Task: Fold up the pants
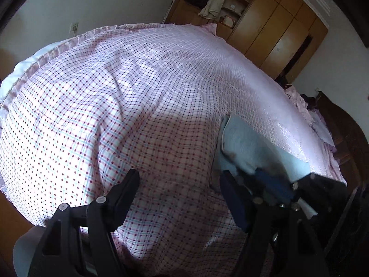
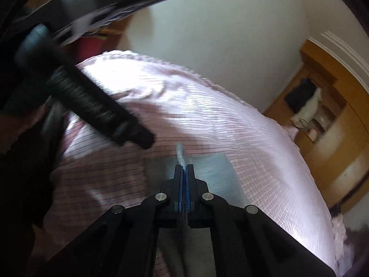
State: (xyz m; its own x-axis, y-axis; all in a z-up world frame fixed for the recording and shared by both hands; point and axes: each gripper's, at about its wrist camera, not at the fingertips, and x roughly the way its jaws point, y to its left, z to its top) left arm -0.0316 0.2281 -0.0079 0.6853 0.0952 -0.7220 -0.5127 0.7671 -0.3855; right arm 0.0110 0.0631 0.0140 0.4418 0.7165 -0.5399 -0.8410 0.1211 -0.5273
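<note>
The pants [image 1: 251, 147] lie folded into a compact, flat, pale blue-grey rectangle on the bed [image 1: 115, 92], near the edge closest to me. In my left view their long axis runs from the near edge diagonally away toward the dark wooden headboard [image 1: 346, 133]; one short end shows stacked, softly rounded layers of cloth. In my right view the bundle [image 2: 214, 170] is a smooth, matte slab with straight edges and square corners, and a white cord [image 2: 180, 153] sticks out of it, pointing straight ahead of me along my fingers.

My right claw [image 2: 183, 168] is clenched, its black fingers and blue pads pressed together over the pants; I cannot tell whether cloth or the cord is pinched between them. My left claw [image 1: 180, 177] stands released, spread wide above the bedspread, its right finger just beside the pants' edge.

The bedspread is thin, wrinkled cotton, a pink-and-white check with red dots and faint blue lines, edged with a ruffle. A golden wooden wardrobe [image 1: 276, 23] stands beyond the bed.
</note>
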